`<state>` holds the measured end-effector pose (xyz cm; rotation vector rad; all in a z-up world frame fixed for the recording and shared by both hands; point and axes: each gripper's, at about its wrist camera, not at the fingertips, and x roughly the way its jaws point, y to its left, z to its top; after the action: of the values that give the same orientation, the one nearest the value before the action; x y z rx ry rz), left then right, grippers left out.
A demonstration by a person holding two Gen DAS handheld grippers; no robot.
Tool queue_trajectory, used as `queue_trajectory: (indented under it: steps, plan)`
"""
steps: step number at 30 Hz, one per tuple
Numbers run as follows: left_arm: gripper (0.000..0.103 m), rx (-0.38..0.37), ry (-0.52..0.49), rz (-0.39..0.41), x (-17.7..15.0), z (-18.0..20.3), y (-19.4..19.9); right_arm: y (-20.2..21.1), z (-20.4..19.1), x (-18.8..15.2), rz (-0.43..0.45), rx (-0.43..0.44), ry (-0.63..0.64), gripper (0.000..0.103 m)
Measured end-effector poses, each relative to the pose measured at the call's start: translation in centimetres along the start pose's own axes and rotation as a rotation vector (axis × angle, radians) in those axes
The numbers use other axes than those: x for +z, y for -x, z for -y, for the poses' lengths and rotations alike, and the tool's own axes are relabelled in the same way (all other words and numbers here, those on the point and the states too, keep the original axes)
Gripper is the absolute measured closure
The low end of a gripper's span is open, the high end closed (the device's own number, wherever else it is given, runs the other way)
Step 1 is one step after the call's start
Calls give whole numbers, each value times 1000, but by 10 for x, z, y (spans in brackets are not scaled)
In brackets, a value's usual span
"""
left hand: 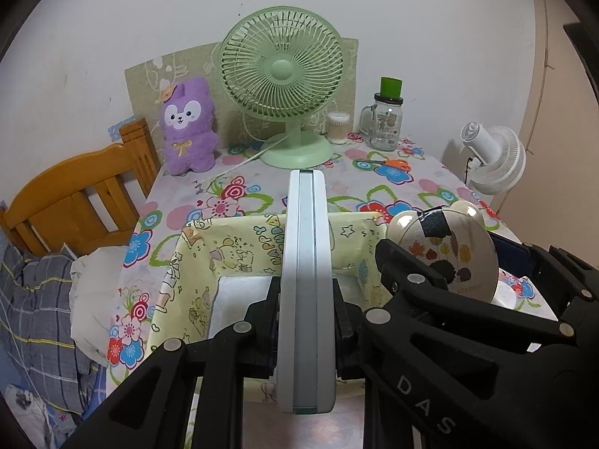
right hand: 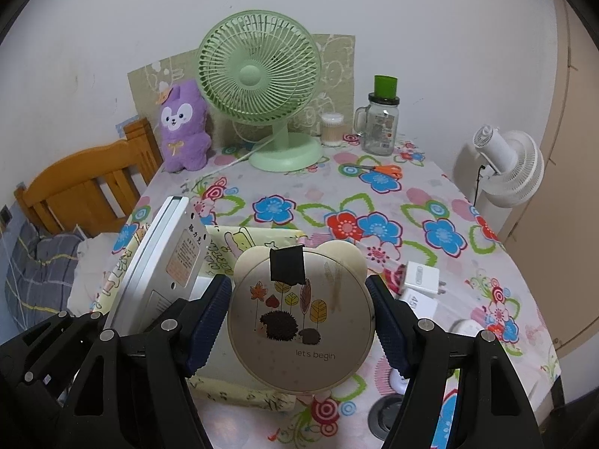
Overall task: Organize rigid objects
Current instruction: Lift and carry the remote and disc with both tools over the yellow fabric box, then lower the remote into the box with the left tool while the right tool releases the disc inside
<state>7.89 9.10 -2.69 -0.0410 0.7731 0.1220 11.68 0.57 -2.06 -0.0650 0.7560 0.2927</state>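
Observation:
My left gripper (left hand: 305,310) is shut on a flat white slab-shaped device (left hand: 305,247), held edge-on above a yellow cartoon-print box (left hand: 179,288). From the right wrist the same device (right hand: 164,262) shows a label on its back, at the left over the box (right hand: 228,243). My right gripper (right hand: 299,303) is shut on a round cream case with bear ears (right hand: 299,321). The case carries a hedgehog picture, the words "let's begin" and a black tape patch. That case (left hand: 445,247) sits just right of the device in the left wrist view.
On the flowered tablecloth (right hand: 374,194) stand a green fan (right hand: 262,86), a purple plush (right hand: 183,123), a glass mug jar (right hand: 380,127), a cotton swab tub (right hand: 332,129) and orange scissors (right hand: 385,170). A white charger plug (right hand: 421,277) lies right of the case. A wooden headboard (right hand: 86,187) stands left, a white fan (right hand: 513,172) right.

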Motion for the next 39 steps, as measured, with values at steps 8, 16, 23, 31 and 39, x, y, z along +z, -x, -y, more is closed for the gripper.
queue_trajectory:
  steps: [8, 16, 23, 31, 39]
  plan:
    - [83, -2, 8, -28, 2, -13, -14, -17, -13, 6, -29, 4, 20, 27]
    - [83, 4, 13, -50, 4, -24, -30, -40, -22, 9, -75, 57, 5, 27]
    - [82, 0, 16, -87, 2, -29, -49, -61, -27, 8, -118, 43, 1, 27]
    - [82, -15, 22, -112, 1, -32, -63, -74, -28, 7, -140, 7, 18, 27]
    - [53, -12, 28, -127, -3, -33, -68, -81, -29, 4, -156, -4, 20, 27]
